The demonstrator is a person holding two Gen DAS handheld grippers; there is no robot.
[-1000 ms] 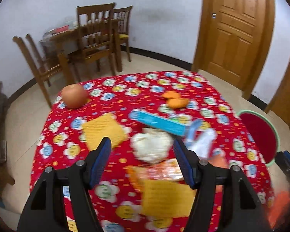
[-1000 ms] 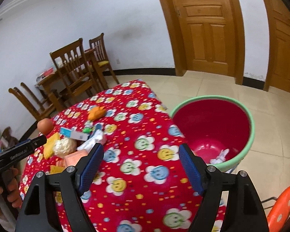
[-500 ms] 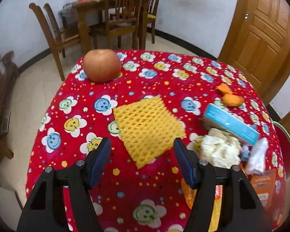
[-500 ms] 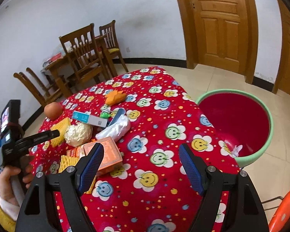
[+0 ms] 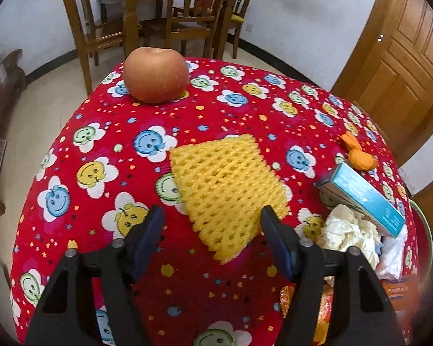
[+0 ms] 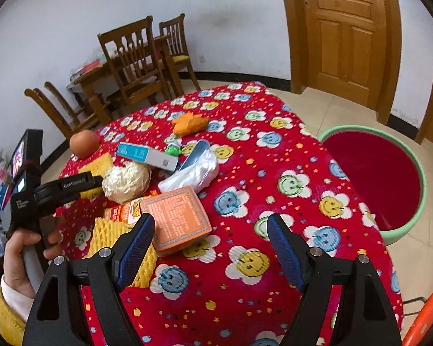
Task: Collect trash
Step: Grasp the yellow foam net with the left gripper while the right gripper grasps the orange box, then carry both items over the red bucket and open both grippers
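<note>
While my left gripper (image 5: 212,230) closes its empty jaws over the yellow foam net (image 5: 228,190), only the right view shows my right gripper (image 6: 210,238), agape above the orange box (image 6: 177,217), and the bin (image 6: 404,225).

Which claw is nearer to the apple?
Left. The left claw hovers over the yellow foam net, before the apple. The right claw is farther, near the orange box.
</note>
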